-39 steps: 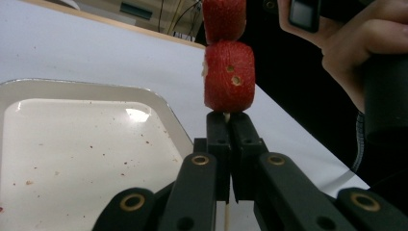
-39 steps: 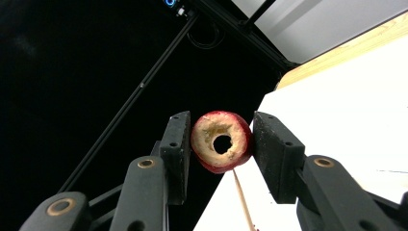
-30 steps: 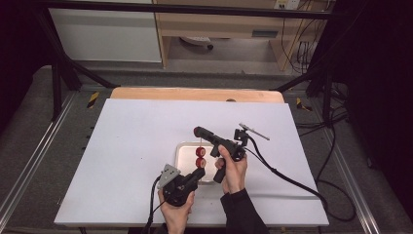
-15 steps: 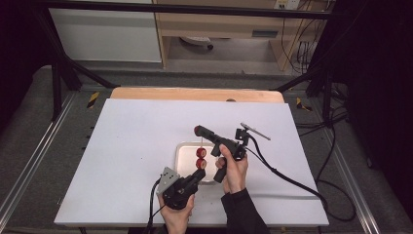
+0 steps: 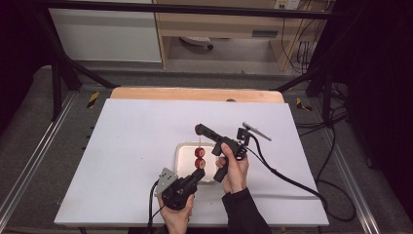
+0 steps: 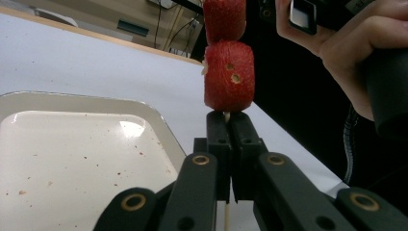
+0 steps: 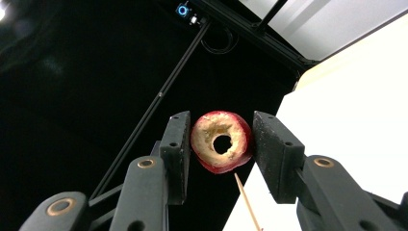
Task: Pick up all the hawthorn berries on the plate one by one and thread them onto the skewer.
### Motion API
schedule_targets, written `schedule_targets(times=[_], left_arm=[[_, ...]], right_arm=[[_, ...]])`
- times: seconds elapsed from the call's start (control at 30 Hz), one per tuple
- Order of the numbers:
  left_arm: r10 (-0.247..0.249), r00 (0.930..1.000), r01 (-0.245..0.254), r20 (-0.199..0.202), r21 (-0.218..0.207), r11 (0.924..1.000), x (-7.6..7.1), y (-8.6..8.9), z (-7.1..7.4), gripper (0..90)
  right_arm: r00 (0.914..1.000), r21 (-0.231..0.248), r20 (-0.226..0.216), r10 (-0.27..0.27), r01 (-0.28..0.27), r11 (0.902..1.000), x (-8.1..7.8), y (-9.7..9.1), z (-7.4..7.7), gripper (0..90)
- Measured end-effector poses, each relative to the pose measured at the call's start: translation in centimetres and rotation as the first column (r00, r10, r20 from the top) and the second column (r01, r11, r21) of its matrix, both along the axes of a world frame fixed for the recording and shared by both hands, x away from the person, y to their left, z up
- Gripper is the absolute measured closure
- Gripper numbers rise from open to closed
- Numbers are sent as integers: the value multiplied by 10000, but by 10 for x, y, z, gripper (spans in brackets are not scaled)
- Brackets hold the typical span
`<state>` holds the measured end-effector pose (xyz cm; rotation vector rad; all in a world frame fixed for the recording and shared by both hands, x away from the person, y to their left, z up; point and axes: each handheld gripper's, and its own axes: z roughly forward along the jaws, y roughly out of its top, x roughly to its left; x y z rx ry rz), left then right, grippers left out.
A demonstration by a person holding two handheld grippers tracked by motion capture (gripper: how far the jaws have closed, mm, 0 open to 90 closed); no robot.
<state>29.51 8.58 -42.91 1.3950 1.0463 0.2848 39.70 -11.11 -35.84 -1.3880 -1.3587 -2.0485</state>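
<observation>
Threading a third red fruit piece onto a wooden skewer is the step in hand, judging from the three views.

High view: the left gripper (image 5: 197, 176) is clenched on the lower end of the skewer (image 5: 200, 144), which stands upright over the white tray (image 5: 181, 155) near the middle of the white table (image 5: 122, 146). Two fruit pieces (image 5: 199, 157) already sit on the stick, one above the other. The right gripper (image 5: 199, 128) hovers just above the skewer tip, grasping another piece. Keep the left hand steady and the stick vertical; let the right hand alone do the moving.

Left gripper view: the jaws are pressed together on the thin skewer (image 6: 226, 115), with the lower fruit piece (image 6: 229, 76) directly above the jaw tips and a second piece (image 6: 224, 19) stacked on it. The right hand (image 6: 346, 48) holds its tool close by. The grip is low on the stick, so side force could bend or snap it.

Right gripper view: the jaws grasp a cored, red-skinned fruit piece (image 7: 222, 141) by its sides, hole facing the camera. The skewer tip (image 7: 246, 199) points up from below, slightly off the hole. Centre the hole over the tip first, then lower straight along the stick without squeezing harder, since the soft ring could likely split.
</observation>
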Motion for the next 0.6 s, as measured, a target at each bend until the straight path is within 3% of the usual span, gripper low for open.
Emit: schedule_targets(times=[0.6], left_arm=[[-45,10000,45,80,-64,10000,1,-1,1,880]], right_arm=[[10000,-73,40,16,-16,10000,-1,2,-2,594]])
